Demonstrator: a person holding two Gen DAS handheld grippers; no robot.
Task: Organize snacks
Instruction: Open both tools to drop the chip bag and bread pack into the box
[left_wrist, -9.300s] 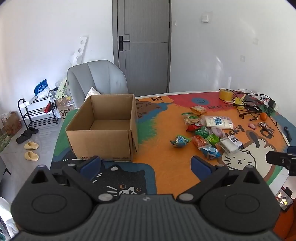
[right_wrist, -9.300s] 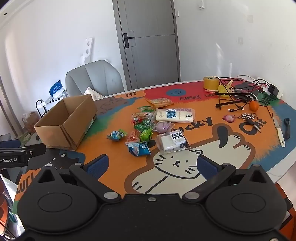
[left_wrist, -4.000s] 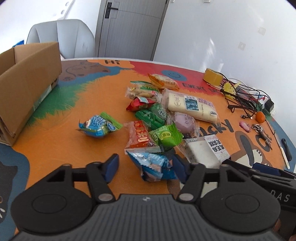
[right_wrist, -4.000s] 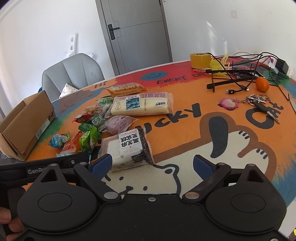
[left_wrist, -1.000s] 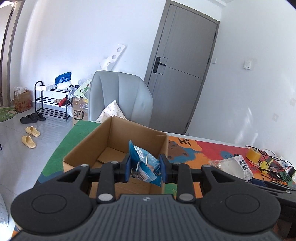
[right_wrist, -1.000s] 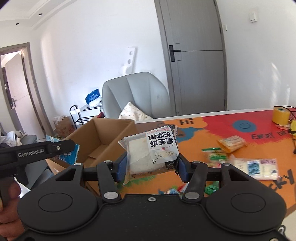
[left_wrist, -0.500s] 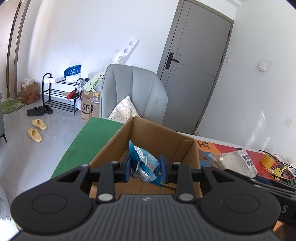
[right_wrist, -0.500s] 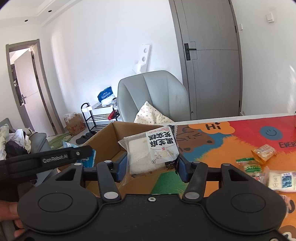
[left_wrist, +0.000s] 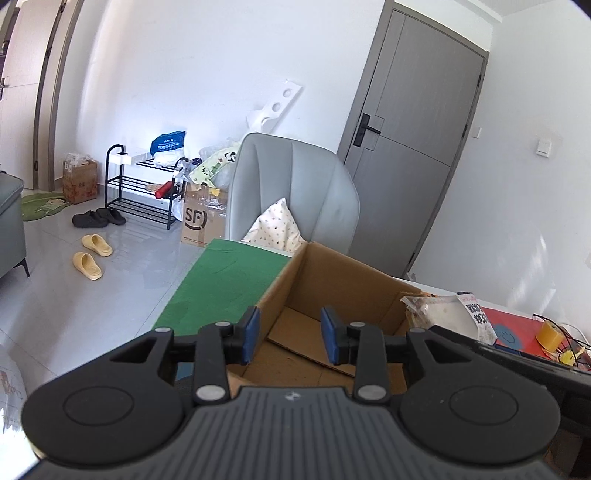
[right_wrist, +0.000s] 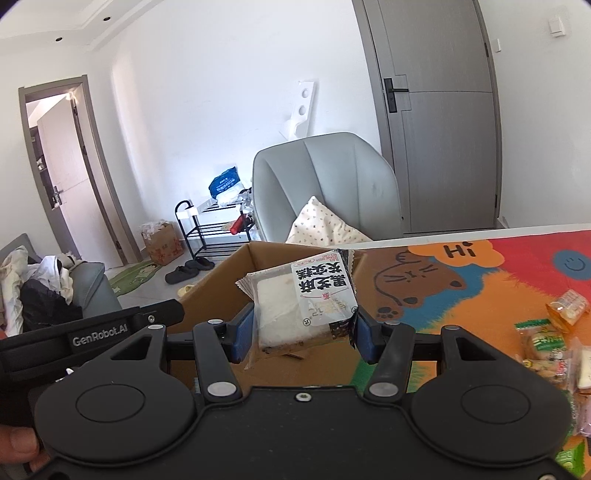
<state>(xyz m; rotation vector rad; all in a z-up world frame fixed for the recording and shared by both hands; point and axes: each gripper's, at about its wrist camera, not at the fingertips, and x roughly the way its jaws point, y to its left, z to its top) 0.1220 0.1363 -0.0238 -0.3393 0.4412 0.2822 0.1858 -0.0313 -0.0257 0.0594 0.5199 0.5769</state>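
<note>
The open cardboard box (left_wrist: 343, 280) stands at the table's left end. My left gripper (left_wrist: 290, 334) hovers above its near rim, open and empty; the blue snack packet it held is out of sight. My right gripper (right_wrist: 301, 332) is shut on a white cake packet with black lettering (right_wrist: 303, 302), held above the box (right_wrist: 218, 288). The packet also shows at the right of the left wrist view (left_wrist: 448, 314). Several loose snacks (right_wrist: 546, 339) lie on the colourful mat to the right.
A grey chair (left_wrist: 295, 195) with a spotted cushion stands behind the box. A shoe rack (left_wrist: 144, 192), slippers and a carton sit on the floor at left. A yellow tape roll (left_wrist: 550, 332) and cables lie far right on the table.
My left gripper has opened and the blue snack packet has left it, over the box. Both grippers moved closer over the box; the right one still holds the cake packet.
</note>
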